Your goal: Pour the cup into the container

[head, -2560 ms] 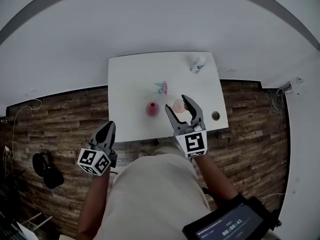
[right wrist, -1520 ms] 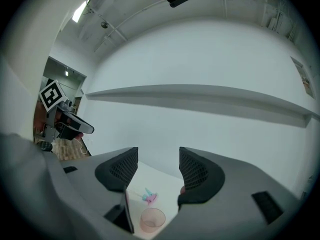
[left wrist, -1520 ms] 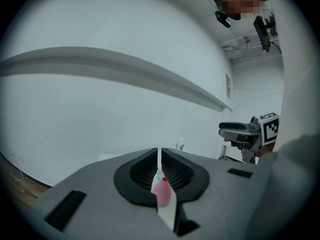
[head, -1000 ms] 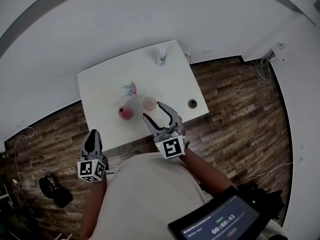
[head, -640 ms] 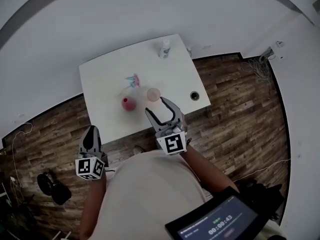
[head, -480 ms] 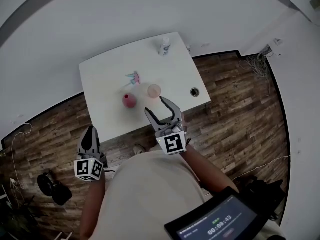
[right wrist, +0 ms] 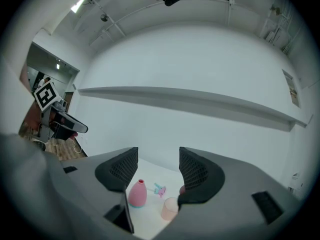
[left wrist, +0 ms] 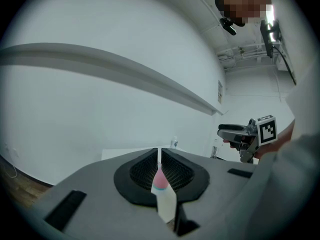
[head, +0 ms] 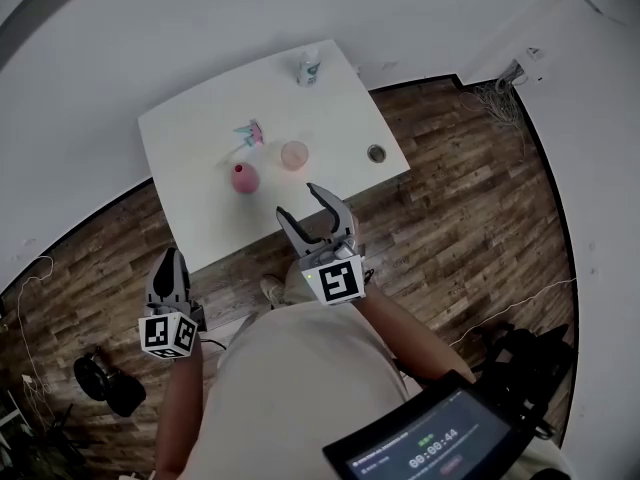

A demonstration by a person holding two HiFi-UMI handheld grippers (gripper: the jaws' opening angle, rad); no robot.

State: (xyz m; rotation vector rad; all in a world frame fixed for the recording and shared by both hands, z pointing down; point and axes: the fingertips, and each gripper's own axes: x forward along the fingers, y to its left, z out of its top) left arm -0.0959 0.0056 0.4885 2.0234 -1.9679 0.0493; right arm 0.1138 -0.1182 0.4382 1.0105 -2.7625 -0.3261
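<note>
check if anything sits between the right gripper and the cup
Nothing visible does. The right gripper, jaws apart and empty, hangs short of the table's near edge; only bare tabletop lies between it and the cup. The pink container stands to the cup's left, off that line.
</note>
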